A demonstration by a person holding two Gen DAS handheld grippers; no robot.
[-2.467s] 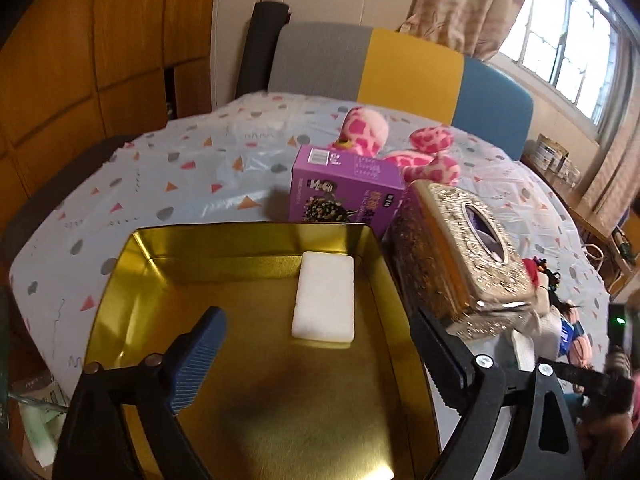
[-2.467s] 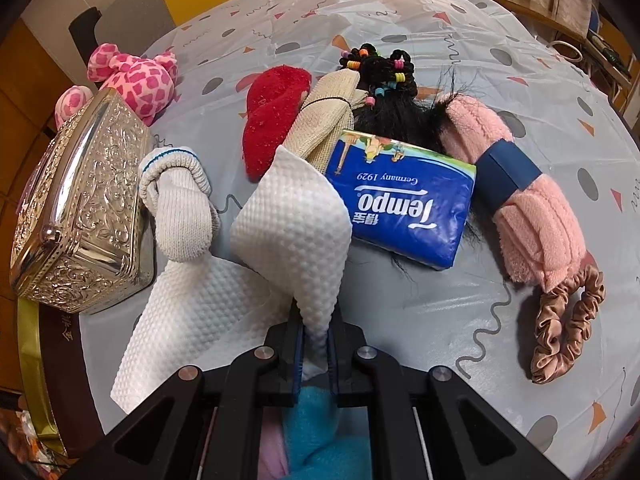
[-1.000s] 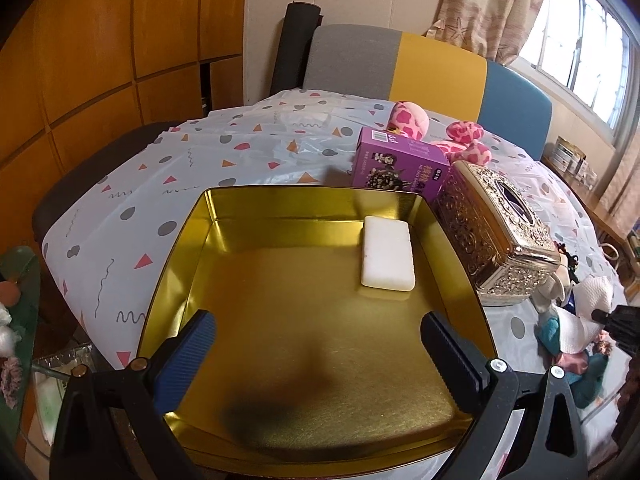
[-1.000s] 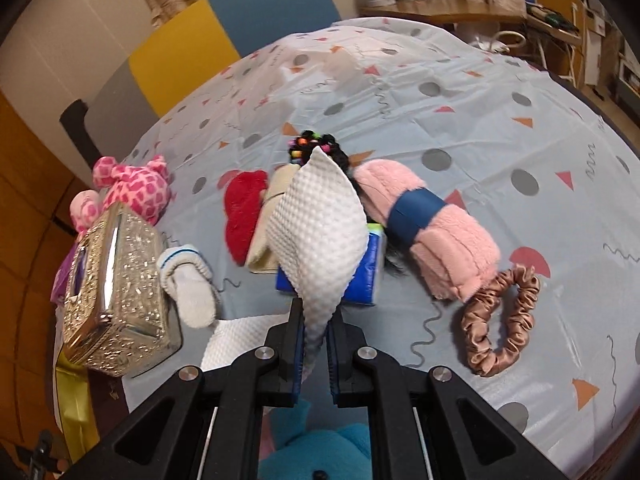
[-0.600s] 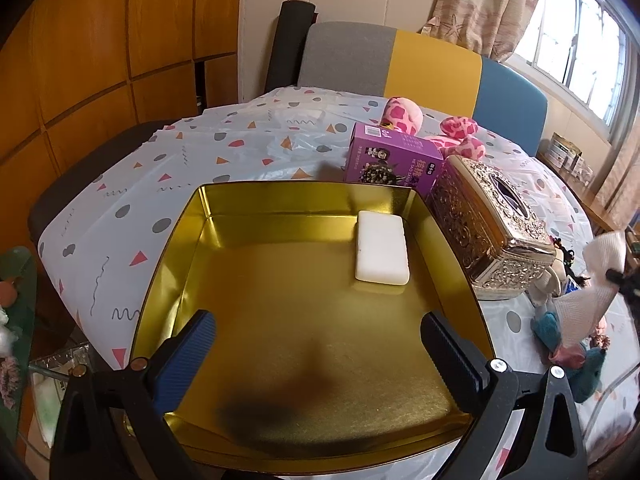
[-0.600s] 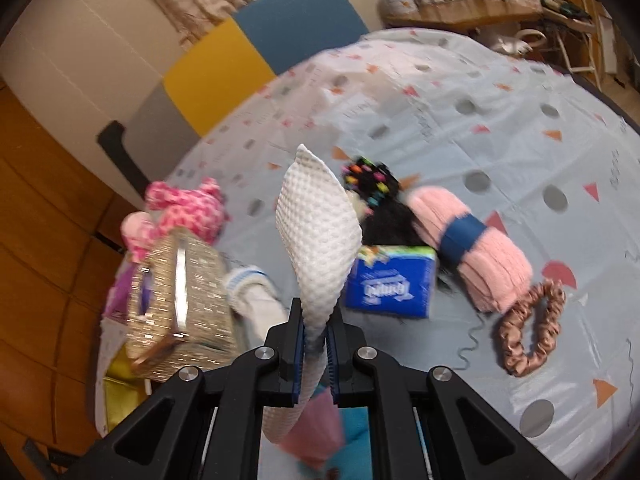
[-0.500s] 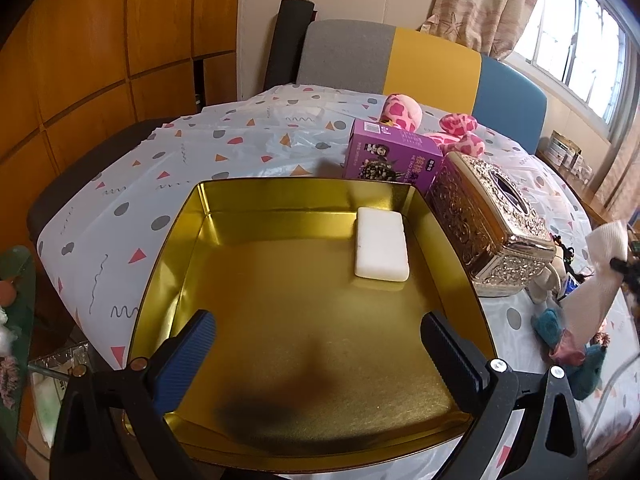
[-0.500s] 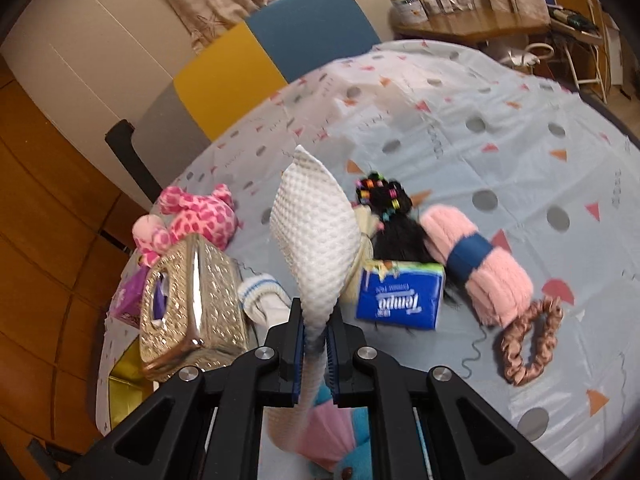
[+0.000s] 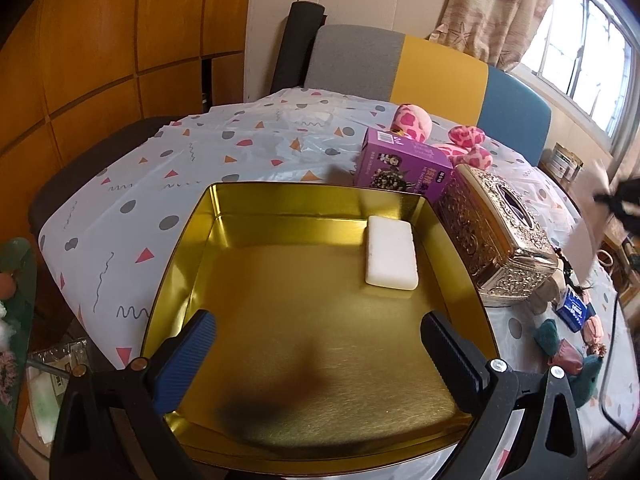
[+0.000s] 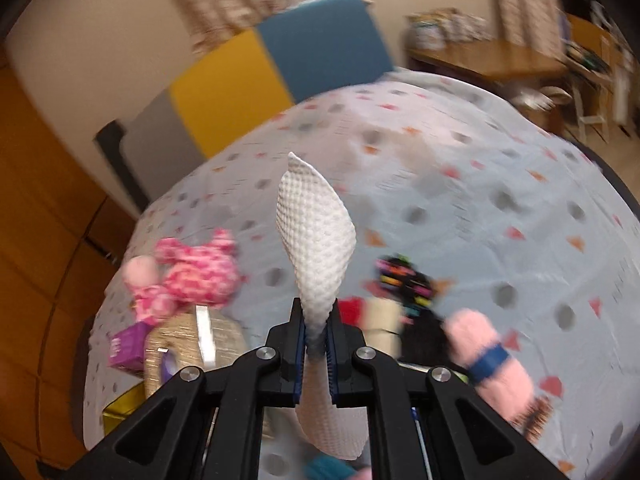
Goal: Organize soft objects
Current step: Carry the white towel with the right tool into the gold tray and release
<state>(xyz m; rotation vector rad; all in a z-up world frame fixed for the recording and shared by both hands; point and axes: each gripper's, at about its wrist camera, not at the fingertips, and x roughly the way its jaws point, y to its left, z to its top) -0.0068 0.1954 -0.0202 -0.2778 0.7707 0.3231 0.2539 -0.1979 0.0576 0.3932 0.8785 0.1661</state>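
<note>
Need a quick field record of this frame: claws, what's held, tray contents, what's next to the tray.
right claw: shut on white textured cloth, held up above the table
left claw: open, empty, over gold tray
tray contents: one white sponge block, far right corner
beside tray: ornate metal tissue box, purple box behind it

The right wrist view smears the pink plush toy (image 10: 188, 276) and tabletop items — the white cloth's (image 10: 316, 240) lower end is cut off.
</note>
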